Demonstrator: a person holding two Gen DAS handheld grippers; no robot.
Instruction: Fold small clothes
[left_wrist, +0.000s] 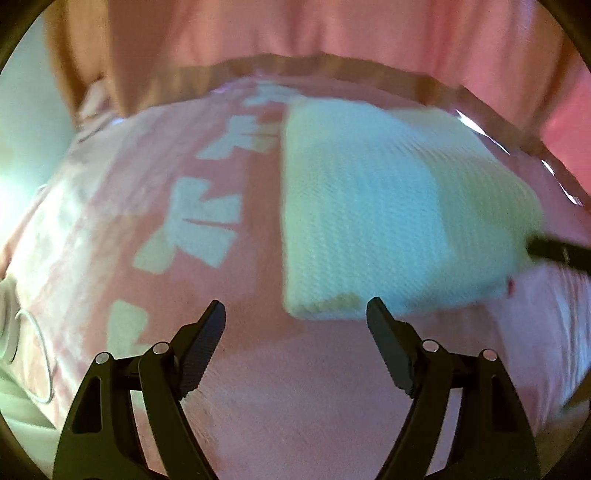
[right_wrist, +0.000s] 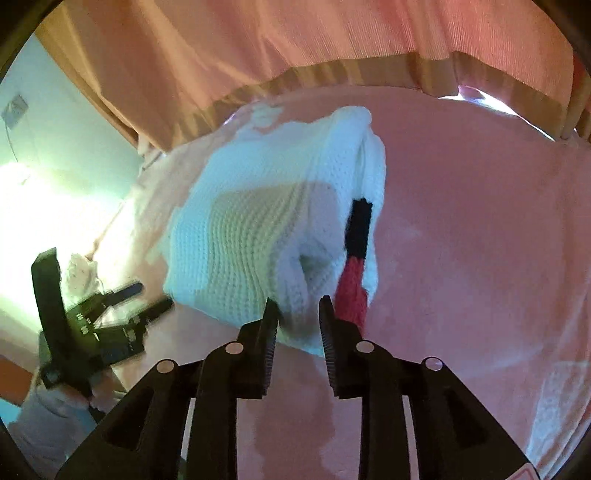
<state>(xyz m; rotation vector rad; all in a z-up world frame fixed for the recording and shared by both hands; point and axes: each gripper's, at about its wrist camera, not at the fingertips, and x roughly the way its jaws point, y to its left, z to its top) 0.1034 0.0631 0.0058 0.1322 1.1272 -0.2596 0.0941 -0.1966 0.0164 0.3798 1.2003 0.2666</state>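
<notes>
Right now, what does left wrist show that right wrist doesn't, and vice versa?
Only left wrist: the pale block pattern printed on the pink cover left of the garment, and a white cable at the left edge.

Only right wrist: the red and black trim on the garment's right side, the wall socket, and the left gripper seen from outside, jaws apart, beside the garment.

Both: the white knit garment lying folded on the pink cover, the curtain behind, and the right gripper, its jaws nearly shut on the garment's near edge.
</notes>
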